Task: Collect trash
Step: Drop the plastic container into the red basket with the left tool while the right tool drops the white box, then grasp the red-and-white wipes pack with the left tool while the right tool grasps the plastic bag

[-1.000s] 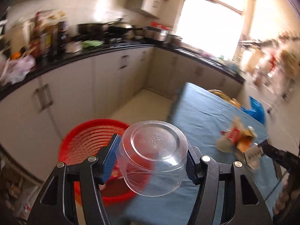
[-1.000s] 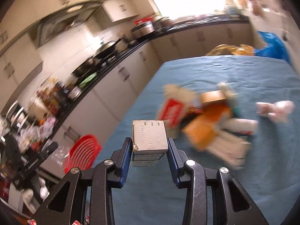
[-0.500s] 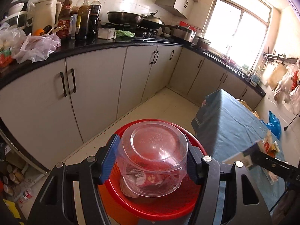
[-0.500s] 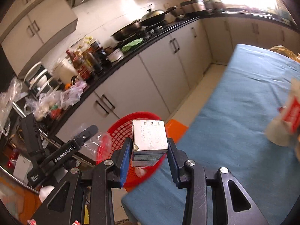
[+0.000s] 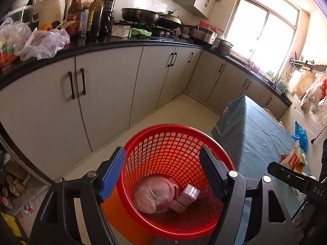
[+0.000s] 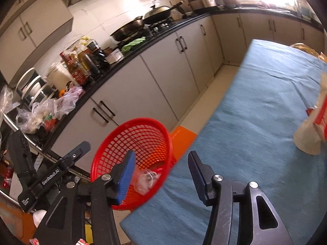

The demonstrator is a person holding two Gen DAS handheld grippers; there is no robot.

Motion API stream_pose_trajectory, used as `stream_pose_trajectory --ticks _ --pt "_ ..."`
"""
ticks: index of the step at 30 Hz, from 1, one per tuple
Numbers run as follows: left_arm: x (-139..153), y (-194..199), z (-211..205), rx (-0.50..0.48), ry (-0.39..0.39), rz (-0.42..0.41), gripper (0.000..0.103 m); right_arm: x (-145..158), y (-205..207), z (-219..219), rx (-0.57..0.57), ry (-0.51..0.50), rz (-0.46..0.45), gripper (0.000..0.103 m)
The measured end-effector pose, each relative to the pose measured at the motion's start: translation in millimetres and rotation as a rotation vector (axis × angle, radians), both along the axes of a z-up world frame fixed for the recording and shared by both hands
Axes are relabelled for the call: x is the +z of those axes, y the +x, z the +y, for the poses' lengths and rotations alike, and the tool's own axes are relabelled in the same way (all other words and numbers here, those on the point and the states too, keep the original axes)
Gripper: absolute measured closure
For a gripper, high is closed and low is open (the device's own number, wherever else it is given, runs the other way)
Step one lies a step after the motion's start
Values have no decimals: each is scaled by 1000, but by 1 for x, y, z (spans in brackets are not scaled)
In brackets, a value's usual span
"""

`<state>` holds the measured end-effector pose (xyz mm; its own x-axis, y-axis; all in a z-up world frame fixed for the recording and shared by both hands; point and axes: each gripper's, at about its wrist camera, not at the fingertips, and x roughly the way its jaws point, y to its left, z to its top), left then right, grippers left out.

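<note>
Red mesh fills the middle of my left view: the red basket (image 5: 173,183) stands on the floor against the corner of the blue-clothed surface (image 5: 257,138), close enough that trash can go from cloth to bin in one short swing. I have the left gripper (image 5: 161,175) poised directly above its mouth, pointing down into it, so anything let go falls inside and not onto the tiles. Its jaws are opening and nothing sits between them. At the bottom of the basket lie a clear plastic bowl (image 5: 153,198), tipped on its side, and a small carton (image 5: 187,197) touching it on the right.

From the right view, the right gripper (image 6: 161,175) hangs over the surface's edge just beside the basket rim (image 6: 130,122). Its jaws are also opening, empty. Through the mesh I can make out crumpled clear plastic (image 6: 146,180) inside, probably that same bowl, though blur makes me unsure.

More trash (image 6: 312,130), a pale bag and red-and-white packaging, waits further along the cloth. I judge that both hands are now free to go back for it.
</note>
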<state>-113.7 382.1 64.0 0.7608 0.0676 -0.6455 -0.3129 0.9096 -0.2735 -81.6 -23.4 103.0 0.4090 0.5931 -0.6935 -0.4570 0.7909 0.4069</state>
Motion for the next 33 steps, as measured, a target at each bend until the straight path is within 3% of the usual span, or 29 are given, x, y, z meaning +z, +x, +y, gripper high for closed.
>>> stream_pose_trajectory --ticks 5,13,19,33 --pt "2 -8 -17 -16 33 12 29 -1 -6 -22 -29 -7 4 39" --pt "17 -20 -69 -33 204 7 29 -4 -16 -60 -74 -25 3 37" --pt "24 -21 -104 -62 284 13 29 -4 -22 -92 -113 -14 5 35" --pt "30 -19 -172 -136 358 23 29 -7 -36 -203 -251 8 8 32"
